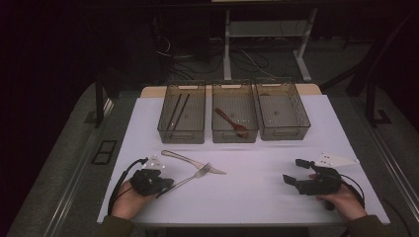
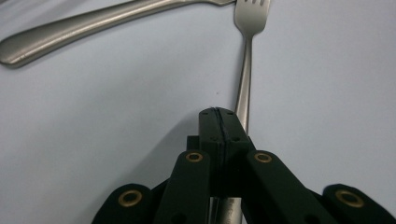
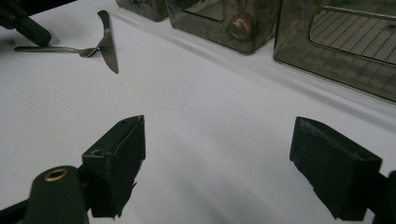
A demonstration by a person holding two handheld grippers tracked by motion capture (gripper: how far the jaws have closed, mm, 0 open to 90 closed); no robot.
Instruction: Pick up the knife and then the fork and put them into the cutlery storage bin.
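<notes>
- Nearest the high camera, the person's two hands come in over the table's near edge, each holding a black gripper.
- The left gripper (image 1: 165, 185) lies low over the white table (image 1: 257, 197) at the near left; its jaws are pressed together on the handle of the fork (image 2: 246, 70), which runs out from between the pads and under the linkage in the left gripper view.
- The fork's tines point away from that gripper, toward the middle of the table, and their tips lie at the table knife (image 1: 190, 160).
- The knife lies flat on the table just beyond the fork, slanting from far left to near right, with its blade end next to the fork's head.
- The right gripper (image 1: 295, 171) rests at the near right, well apart from the cutlery; its jaws stand wide apart with only bare table between them.
- Three clear bins stand in a row at the far side of the table.
- The left bin (image 1: 182, 132) holds a pair of dark chopsticks (image 1: 179, 111).
- The middle bin (image 1: 234, 134) holds a brown wooden spoon (image 1: 230, 122).
- The right bin (image 1: 282, 129) stands beside it.
</notes>
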